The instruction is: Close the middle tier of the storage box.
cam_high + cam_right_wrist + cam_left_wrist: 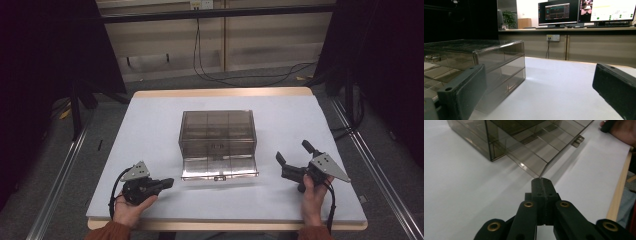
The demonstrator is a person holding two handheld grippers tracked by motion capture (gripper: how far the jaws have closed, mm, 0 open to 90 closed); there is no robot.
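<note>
- Where the table [150,120] nears the person: left gripper [169,182], jaws shut on nothing, tips just short of the flap's corner.
- Right gripper [292,152], jaws wide apart, empty.
- Between, farther: smoky plastic box [217,131], front flap [220,167] folded down.

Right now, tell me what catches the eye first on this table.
A smoky see-through plastic box sits mid-table, its front flap folded down flat toward the person. The left gripper lies shut near the flap's left corner. The right gripper, jaws wide open, waits to the box's right.
</note>
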